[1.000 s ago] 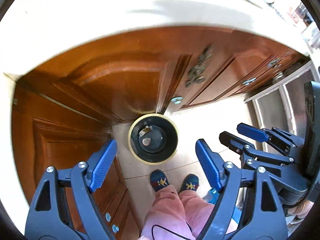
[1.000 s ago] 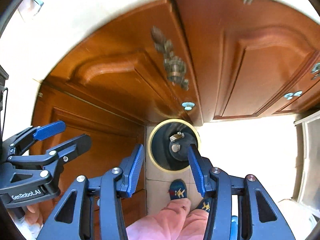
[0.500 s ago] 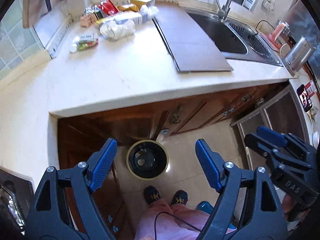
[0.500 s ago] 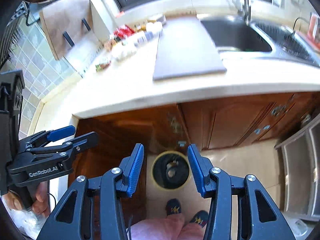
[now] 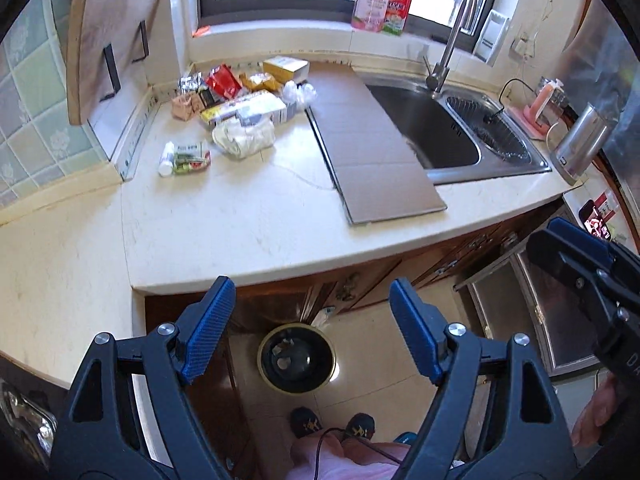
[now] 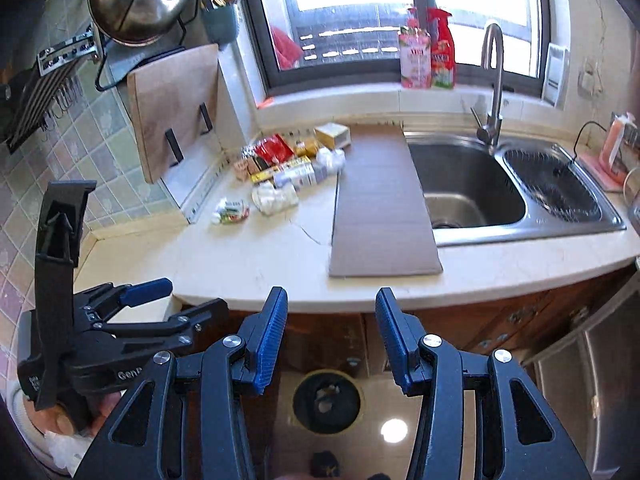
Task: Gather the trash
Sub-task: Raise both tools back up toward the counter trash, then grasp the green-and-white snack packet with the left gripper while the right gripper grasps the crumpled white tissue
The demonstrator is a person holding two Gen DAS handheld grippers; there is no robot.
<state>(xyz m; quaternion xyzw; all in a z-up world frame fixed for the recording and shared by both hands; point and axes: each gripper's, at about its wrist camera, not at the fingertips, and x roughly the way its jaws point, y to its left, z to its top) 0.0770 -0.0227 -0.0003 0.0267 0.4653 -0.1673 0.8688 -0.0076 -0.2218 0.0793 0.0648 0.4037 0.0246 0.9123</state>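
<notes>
Countertop [image 5: 248,216] | trash pile [image 5: 240,100] lies along back wall | both claws [image 5: 310,328] [image 6: 331,330] open, empty

Ahead of the left gripper [image 5: 310,330], the near stretch of bench [image 5: 240,216] lies bare, with open passage up to the wrapper pile [image 5: 240,108] at the back. To its right a cardboard sheet [image 5: 372,140] lies flat beside the sink [image 5: 440,136], whose faucet [image 5: 448,52] stands upright. Below, between its jaws, the bin [image 5: 297,358] stands open-topped close to the cabinet doors [image 5: 360,280].
</notes>
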